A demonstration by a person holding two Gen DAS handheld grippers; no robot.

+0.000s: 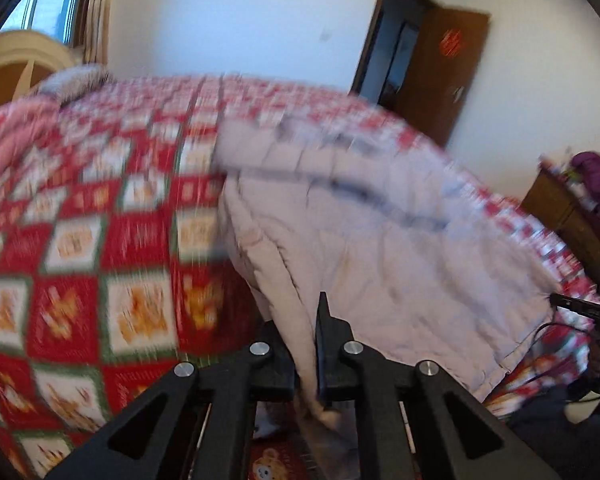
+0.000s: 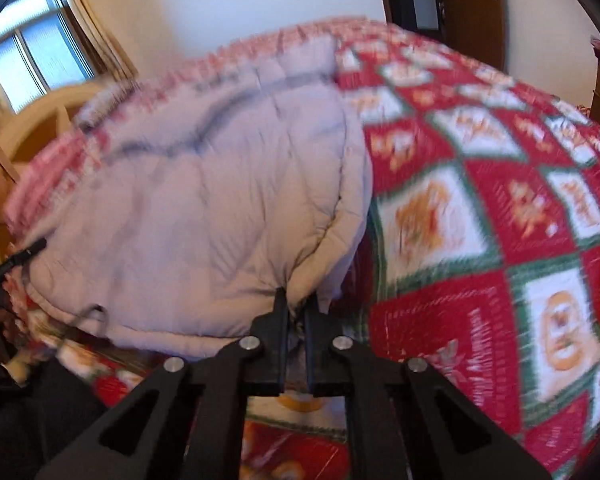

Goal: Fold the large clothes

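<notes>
A pale lilac padded coat point(image 1: 380, 232) lies on a bed with a red, white and green patterned cover point(image 1: 80, 240). My left gripper point(image 1: 305, 344) is shut on the coat's near left hem corner, and cloth hangs down between the fingers. In the right wrist view the coat point(image 2: 188, 208) fills the left half over the cover point(image 2: 480, 220). My right gripper point(image 2: 298, 316) is shut on the coat's near right hem corner. The right gripper also shows in the left wrist view point(image 1: 580, 312), and the left gripper's tip in the right wrist view point(image 2: 24, 254). Both views are motion-blurred.
A pink quilt point(image 1: 8, 148) is bunched at the bed's far left by a wooden headboard point(image 1: 16, 64). A brown door point(image 1: 440, 68) stands open at the back. A wooden cabinet point(image 1: 568, 208) holds a purple garment point(image 1: 596, 176). A window point(image 2: 32, 56) has curtains.
</notes>
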